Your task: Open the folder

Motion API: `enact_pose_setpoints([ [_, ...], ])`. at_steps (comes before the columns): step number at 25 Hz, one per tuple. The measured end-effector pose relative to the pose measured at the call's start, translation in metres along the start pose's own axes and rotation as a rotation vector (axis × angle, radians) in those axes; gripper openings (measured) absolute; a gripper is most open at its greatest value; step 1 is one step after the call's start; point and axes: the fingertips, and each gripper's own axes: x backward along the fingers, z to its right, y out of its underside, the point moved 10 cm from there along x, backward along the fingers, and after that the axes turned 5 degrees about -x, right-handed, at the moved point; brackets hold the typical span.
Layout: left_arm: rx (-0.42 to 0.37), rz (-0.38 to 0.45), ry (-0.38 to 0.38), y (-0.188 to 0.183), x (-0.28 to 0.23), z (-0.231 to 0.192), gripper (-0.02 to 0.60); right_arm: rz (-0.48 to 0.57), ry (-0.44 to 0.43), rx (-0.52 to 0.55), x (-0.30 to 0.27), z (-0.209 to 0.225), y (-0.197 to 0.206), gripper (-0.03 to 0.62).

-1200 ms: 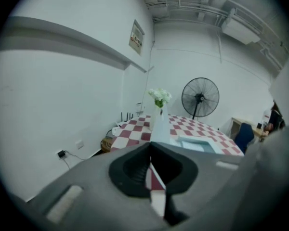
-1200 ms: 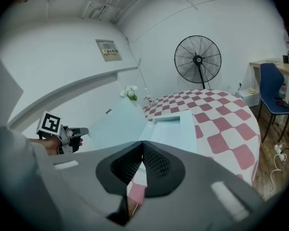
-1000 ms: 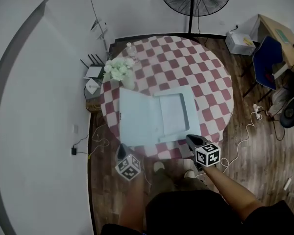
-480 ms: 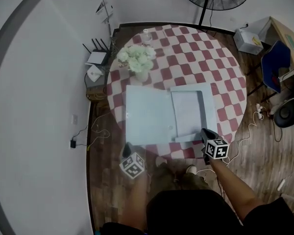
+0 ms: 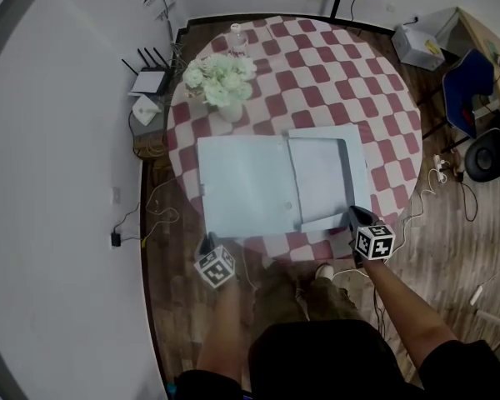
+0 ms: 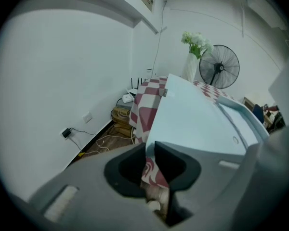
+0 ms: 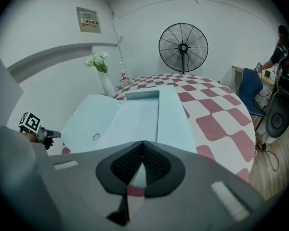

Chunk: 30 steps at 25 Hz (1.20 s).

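Matt plastic folder (image 5: 246,186), cloth tablecloth (image 5: 333,73), wooden floor (image 5: 450,248)

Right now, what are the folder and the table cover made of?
Folder: probably plastic, pale blue, smooth, slightly matte. Its opened panels lie flat and stiff with clean edges and a small round snap. Coated board is possible.
Table cover: likely cloth, red-and-white check, matte. It hangs in soft folds over the table's edge in the left gripper view.

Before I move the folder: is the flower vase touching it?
Apart. Head view shows checkered cloth between the vase and the folder's far edge.
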Motion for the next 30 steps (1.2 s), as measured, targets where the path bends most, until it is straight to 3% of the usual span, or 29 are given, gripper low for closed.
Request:
enact_pose_setpoints([
  [5, 0.001, -0.04, 0.013, 0.007, -0.018, -0.004, 0.066, 0.011, -0.002, -0.009, 0.001, 0.0, 0.003, 0.0],
  [9, 0.024, -0.033, 0.017, 0.01, -0.021, -0.005, 0.069, 0.016, -0.006, -0.004, -0.001, 0.001, 0.003, 0.0],
  [13, -0.015, -0.023, 0.022, 0.011, -0.02, -0.004, 0.064, 0.024, -0.017, -0.028, 0.001, 0.002, 0.004, 0.0],
  [16, -0.003, 0.006, 0.01, 0.006, -0.011, -0.004, 0.087, 0.028, -0.036, -0.086, 0.004, 0.004, 0.002, 0.0],
  [19, -0.015, 0.021, -0.01, 0.002, 0.004, -0.002, 0.108, 0.032, -0.065, -0.074, 0.011, 0.003, 0.0, 0.0],
  [30, -0.081, 0.296, 0.039, -0.034, 0.119, 0.039, 0.155, 0.105, -0.198, 0.038, 0.06, -0.007, -0.02, 0.002],
])
